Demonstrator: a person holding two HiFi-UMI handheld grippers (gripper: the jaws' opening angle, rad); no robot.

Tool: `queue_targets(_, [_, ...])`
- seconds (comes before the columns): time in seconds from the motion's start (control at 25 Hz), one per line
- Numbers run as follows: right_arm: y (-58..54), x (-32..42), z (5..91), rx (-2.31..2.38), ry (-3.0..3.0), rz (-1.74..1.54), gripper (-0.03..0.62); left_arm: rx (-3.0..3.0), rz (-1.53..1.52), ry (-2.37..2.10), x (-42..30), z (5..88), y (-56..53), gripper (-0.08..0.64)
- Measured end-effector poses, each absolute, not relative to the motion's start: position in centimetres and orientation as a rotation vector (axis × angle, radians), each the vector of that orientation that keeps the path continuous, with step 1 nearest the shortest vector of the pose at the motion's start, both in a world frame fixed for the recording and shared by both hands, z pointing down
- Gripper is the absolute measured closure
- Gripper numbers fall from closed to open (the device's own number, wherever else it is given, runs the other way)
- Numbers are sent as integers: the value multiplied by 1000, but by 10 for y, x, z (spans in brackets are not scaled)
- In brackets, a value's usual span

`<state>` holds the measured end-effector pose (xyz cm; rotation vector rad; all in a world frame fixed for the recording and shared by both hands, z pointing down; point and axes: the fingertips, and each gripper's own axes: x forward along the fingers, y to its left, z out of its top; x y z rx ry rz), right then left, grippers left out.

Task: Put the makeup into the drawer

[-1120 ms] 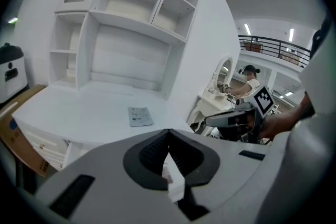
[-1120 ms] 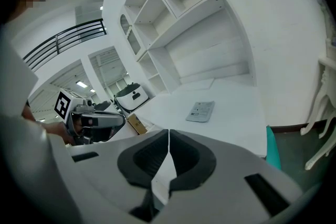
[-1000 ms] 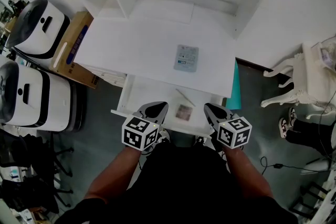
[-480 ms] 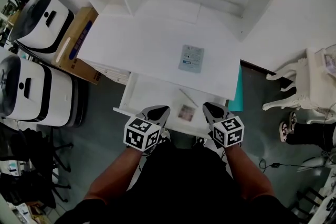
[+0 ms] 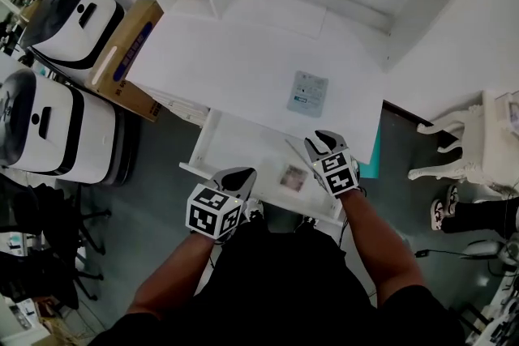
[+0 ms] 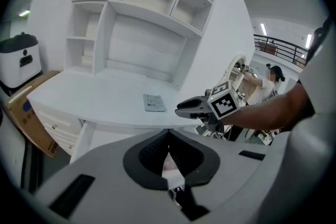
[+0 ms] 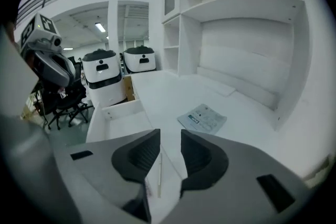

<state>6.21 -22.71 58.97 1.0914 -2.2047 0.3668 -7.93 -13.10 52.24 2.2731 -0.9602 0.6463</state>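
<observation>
The right claw [image 7: 169, 135], jaws opening and empty, above a thin stick [image 7: 159, 173] in the open drawer [image 7: 113, 111]; leaflet [image 7: 202, 118] on worktop [image 7: 168, 89].

No legible text: printed sheet [image 5: 308, 93] lettering too small; cardboard box [image 5: 122, 65] blue print unreadable.

A leaflet [image 5: 308, 93] lies on the counter [image 5: 219, 65]; in the open drawer [image 5: 243, 148] before it, a thin stick [image 5: 291, 147] lies behind a small sachet [image 5: 292, 177]
</observation>
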Motion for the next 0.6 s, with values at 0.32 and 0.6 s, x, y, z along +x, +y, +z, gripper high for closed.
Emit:
queue_targets(0.32, [-307,52,625,970,-2094,276,418,2204,624,-1035,-106,529,-140,555])
queue_targets(0.6, [-341,47,672,804,-2000,287,374,2158,616,-1061,-117,535,-144,555])
